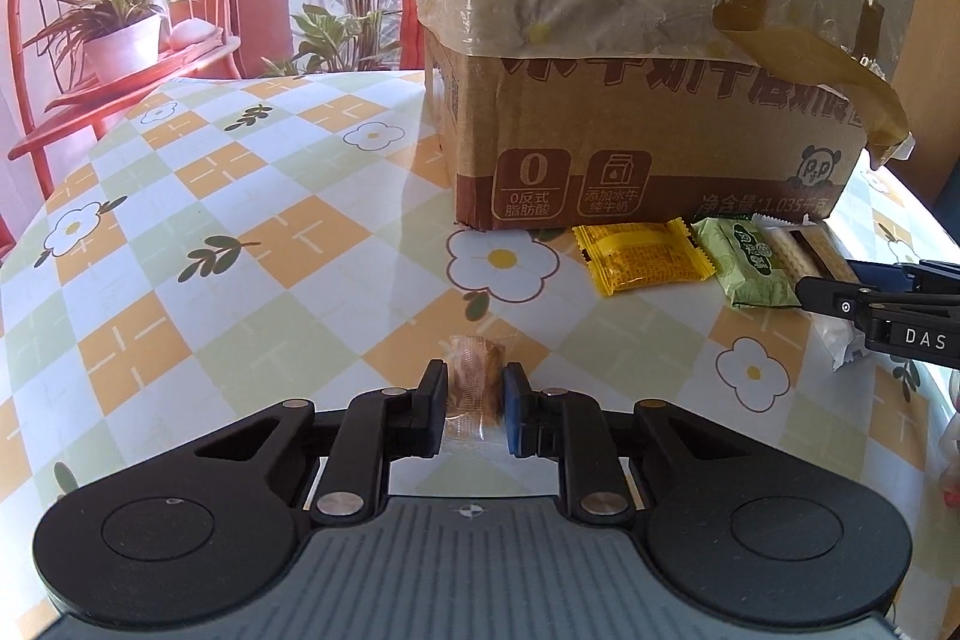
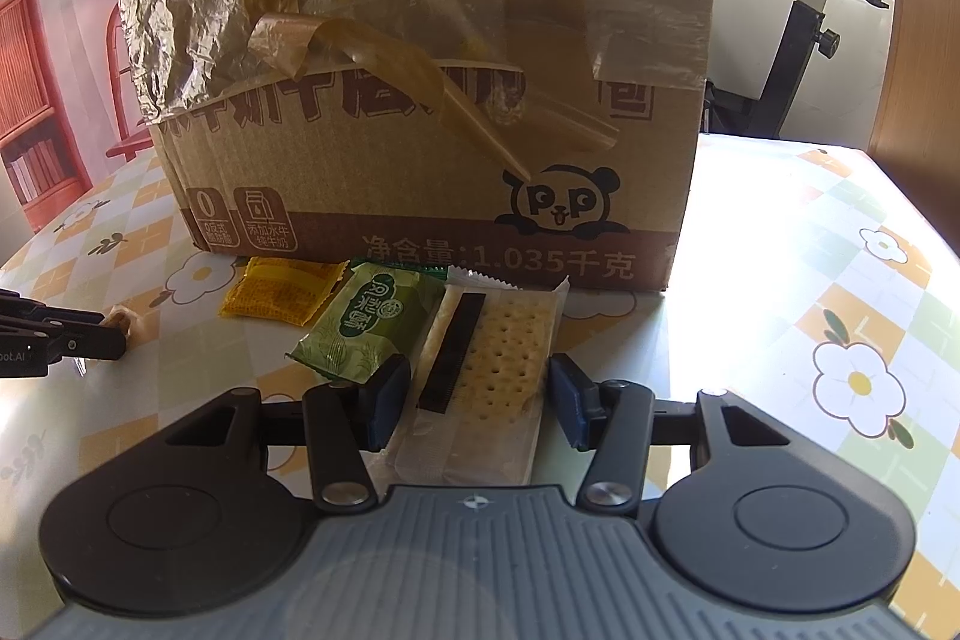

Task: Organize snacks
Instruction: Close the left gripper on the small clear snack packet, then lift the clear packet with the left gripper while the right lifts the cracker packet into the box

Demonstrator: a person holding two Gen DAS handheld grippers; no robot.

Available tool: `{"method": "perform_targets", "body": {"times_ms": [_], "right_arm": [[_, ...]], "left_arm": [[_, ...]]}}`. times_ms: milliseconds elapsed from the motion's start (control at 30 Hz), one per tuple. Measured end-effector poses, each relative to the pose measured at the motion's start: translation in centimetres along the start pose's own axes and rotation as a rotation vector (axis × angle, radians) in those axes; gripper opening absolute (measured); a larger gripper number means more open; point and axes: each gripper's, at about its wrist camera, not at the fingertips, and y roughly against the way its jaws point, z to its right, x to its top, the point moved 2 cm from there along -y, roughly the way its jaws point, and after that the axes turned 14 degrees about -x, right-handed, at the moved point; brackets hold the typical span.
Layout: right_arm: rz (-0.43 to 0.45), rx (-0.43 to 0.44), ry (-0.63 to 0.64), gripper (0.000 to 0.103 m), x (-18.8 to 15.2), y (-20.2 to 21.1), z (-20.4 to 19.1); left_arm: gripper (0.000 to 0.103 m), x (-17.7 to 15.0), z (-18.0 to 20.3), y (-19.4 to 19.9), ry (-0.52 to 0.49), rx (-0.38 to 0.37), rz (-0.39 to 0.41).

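Right, my left gripper (image 1: 476,388) pinches a clear-wrapped candy (image 1: 474,391) over the tablecloth (image 1: 180,196), open cloth running out to nine o'clock. At twelve, the cardboard box (image 2: 420,148) walls me off. Along its base lie the yellow packet (image 2: 282,295), green packet (image 2: 366,325) and cracker pack (image 2: 492,364), edges touching. My right gripper (image 2: 480,397) sits spread, fingers either side of the cracker pack, whose long axis points to twelve. Free cloth at three.

Snack pkts (image 2: 384,322) before box (image 2: 420,160)
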Motion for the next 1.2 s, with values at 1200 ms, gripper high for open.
{"method": "perform_targets", "body": {"times_ms": [1200], "right_arm": [[0.362,-0.029,-0.125,0.049,11.2,14.6,4.0]], "left_arm": [[0.018,14.1,7.1,9.9,-0.132,-0.131,0.42]]}}
